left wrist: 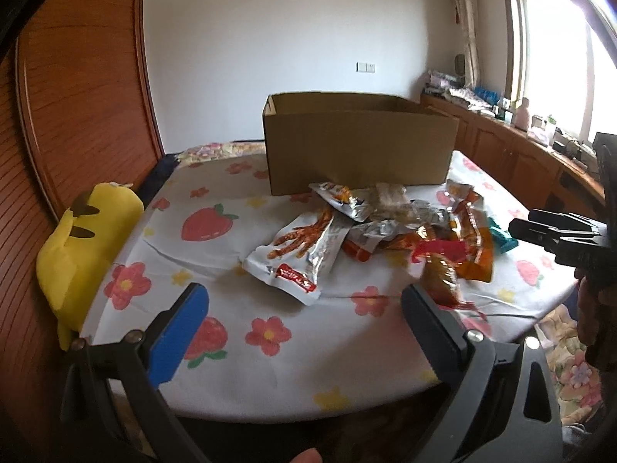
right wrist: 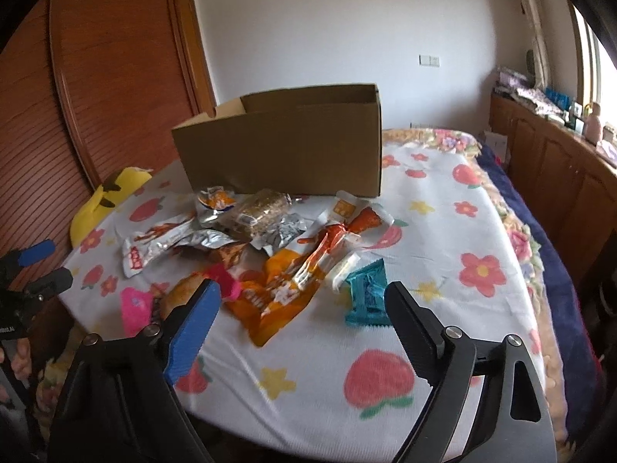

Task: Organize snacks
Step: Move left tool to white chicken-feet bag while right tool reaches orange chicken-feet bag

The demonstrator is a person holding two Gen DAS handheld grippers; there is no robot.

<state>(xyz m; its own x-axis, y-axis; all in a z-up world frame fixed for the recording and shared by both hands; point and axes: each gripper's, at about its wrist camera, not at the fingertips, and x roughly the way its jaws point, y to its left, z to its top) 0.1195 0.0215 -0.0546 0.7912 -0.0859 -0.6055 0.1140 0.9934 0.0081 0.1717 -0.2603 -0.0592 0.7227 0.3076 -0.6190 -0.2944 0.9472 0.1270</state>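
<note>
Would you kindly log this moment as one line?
phase: start | left gripper: open, empty | right gripper: open, empty | snacks: piled before box | box contents: unseen

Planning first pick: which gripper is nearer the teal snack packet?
Right. The right gripper is open with the teal snack packet just ahead, by its right finger. The left gripper is open across the pile from it.

brown box (left wrist: 358, 146); white cloth (right wrist: 424, 231) w/ red strawberries, flowers, yellow stars; yellow plush (left wrist: 85, 239); teal packet (right wrist: 366, 301); orange bag (right wrist: 277, 301).
</note>
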